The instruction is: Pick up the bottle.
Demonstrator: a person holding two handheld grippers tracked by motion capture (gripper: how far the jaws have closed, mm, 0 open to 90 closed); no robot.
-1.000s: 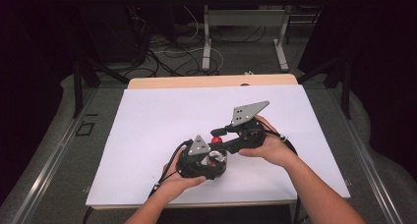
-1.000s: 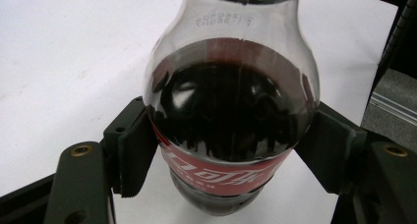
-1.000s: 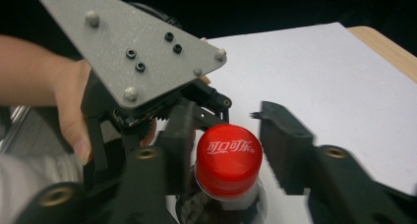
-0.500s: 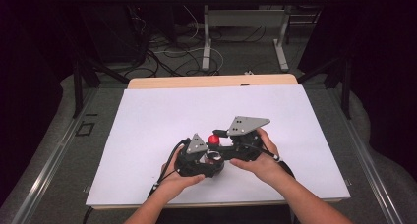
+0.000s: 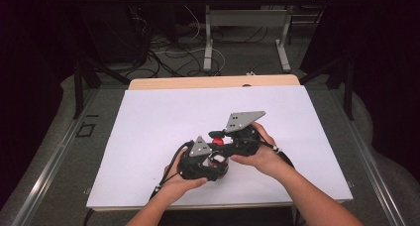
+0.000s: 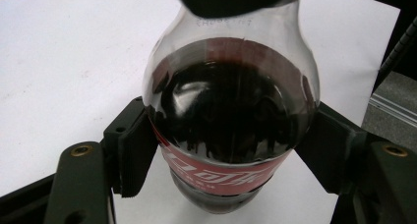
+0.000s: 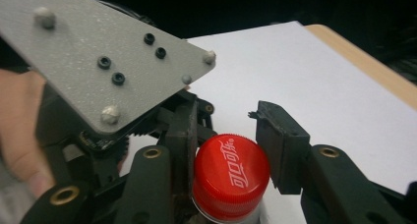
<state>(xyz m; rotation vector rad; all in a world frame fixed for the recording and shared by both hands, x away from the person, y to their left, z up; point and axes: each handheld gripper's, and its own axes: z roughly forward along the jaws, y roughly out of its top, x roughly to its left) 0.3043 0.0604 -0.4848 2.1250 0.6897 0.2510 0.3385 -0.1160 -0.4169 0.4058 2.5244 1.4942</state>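
A cola bottle (image 6: pixel 231 121) with dark drink and a red label stands on the white sheet, and my left gripper (image 6: pixel 231 150) is shut on its body, a pad on each side. Seen from above, the left gripper (image 5: pixel 210 162) sits low at the middle front. The bottle's red cap (image 7: pixel 231 177) lies between the pads of my right gripper (image 7: pixel 231 155), whose jaws have just been closing and now press on it. From above, the right gripper (image 5: pixel 219 137) reaches in from the right over the red cap (image 5: pixel 216 141).
A white sheet (image 5: pixel 148 132) covers most of the wooden table (image 5: pixel 213 82). The left gripper's grey plate (image 7: pixel 98 62) looms close on the left in the right gripper view. Cables and desk legs lie on the floor beyond the far edge.
The right hand has shifted slightly toward the left gripper and its grey plate has swung round. The left hand and the bottle have kept still.
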